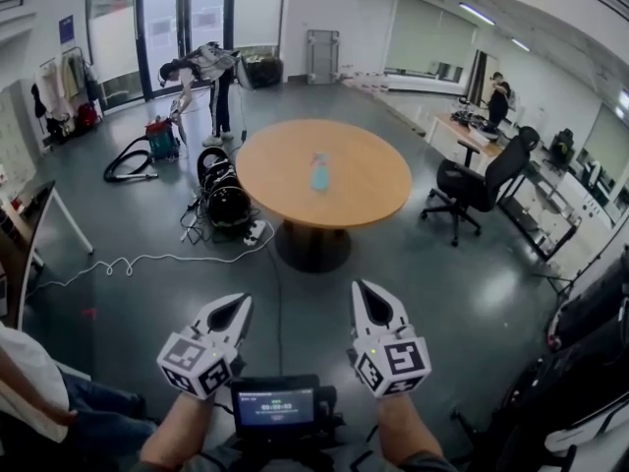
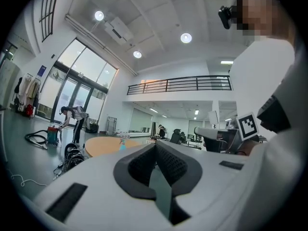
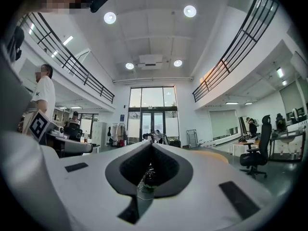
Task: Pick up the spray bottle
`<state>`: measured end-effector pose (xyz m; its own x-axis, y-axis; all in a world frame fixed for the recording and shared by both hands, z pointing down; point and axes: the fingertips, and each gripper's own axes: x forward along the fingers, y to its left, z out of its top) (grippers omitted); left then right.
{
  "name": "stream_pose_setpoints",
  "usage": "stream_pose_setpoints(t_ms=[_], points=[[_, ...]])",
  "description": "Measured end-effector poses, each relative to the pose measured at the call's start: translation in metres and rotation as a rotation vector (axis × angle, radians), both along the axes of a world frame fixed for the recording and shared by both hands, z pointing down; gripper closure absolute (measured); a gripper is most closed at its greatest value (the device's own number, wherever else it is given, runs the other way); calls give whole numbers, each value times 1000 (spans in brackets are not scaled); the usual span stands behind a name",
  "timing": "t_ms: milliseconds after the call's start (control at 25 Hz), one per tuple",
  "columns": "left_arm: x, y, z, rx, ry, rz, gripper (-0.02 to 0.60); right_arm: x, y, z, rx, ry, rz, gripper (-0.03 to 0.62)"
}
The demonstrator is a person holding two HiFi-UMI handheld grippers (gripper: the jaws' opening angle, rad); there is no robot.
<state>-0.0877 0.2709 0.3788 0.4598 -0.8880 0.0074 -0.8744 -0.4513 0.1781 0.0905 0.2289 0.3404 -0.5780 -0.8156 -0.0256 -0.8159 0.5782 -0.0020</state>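
both claws out in front and level: left claw point(image 1: 236, 313) pressed together with nothing in it, right claw point(image 1: 368, 301) the same, tips touching, empty. the spray bottle point(image 1: 319, 172) stands upright near the middle of the round wooden counter point(image 1: 373, 200), well apart from either claw, with a stretch of floor between.

so what can go wrong from here? first the floor: a white cable point(image 1: 128, 261) snakes across on the left toward the black bags point(image 1: 224, 195) and power strip point(image 1: 254, 232) just beside the counter's foot (a fine place to catch a shoe on the way in). then the reach: the bottle sits toward the middle, not at the edge, so it looks like a stretch over the rim. a claw arriving with its tips together would likely nudge the bottle over rather than take it. tall and light, i'd judge, so easy to tip.

in the left gripper view the bottle point(image 2: 121, 145) is a small blue speck off to the left of the closed tips, so that claw isn't lined up on it yet.
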Motion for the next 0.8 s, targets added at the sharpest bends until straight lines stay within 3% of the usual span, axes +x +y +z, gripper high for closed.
stream_pose_setpoints(t_ms=[520, 800], points=[[44, -83, -13, -5, -31, -58, 581, 56, -85, 5, -12, -9, -64, 589], [59, -104, -20, -11, -49, -50, 581, 59, -109, 7, -23, -33, -98, 589]])
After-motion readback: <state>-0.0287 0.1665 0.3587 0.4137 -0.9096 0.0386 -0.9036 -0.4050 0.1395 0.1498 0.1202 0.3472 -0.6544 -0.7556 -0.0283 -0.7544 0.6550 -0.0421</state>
